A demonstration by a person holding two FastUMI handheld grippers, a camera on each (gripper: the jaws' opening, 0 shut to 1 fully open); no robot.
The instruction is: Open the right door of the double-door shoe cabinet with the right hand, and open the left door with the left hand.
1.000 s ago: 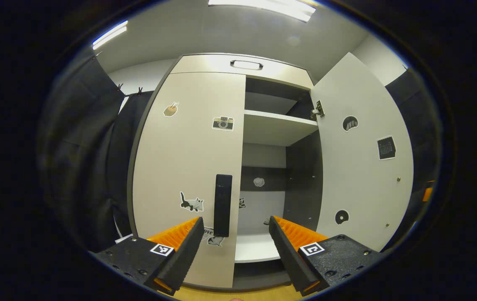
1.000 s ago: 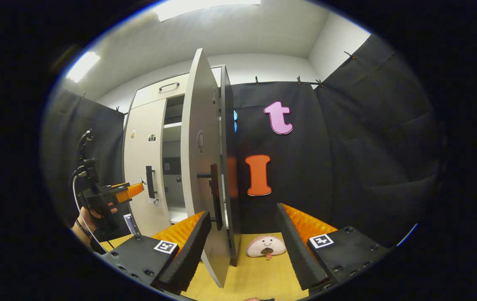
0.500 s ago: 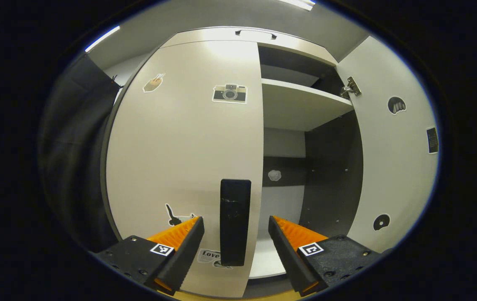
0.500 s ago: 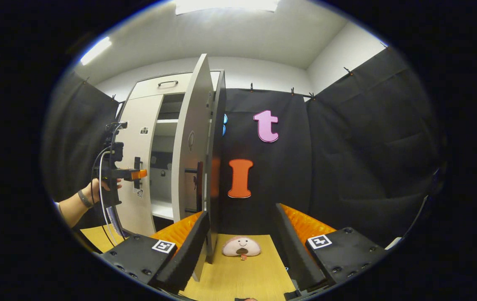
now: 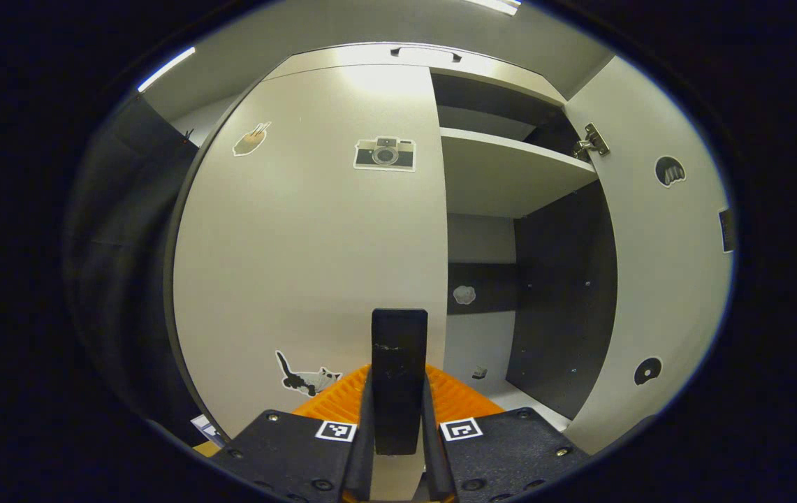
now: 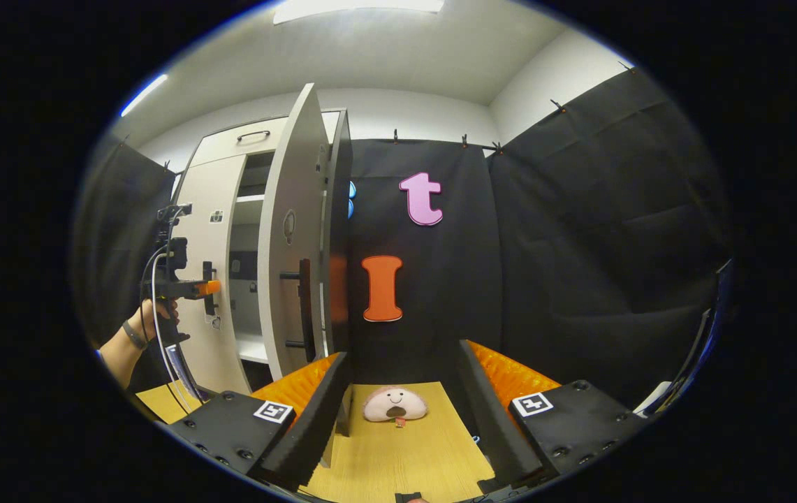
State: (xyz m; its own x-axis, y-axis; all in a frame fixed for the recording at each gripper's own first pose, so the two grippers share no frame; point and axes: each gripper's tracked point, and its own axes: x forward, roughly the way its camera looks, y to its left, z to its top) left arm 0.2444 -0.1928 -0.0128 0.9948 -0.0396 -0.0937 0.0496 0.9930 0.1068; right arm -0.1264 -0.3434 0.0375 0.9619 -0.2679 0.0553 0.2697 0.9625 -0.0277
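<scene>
Evidently the left claw (image 5: 398, 447) grips the unlabelled left-door handle (image 5: 399, 363).

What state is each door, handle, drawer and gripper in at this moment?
right door: swung wide open, its handle free.
left door: closed, flush with the cabinet front.
left door handle: clamped between the left gripper's fingers.
left gripper: shut on the left door handle.
right gripper: open, holding nothing, clear of the right door.
top drawer: closed.
</scene>
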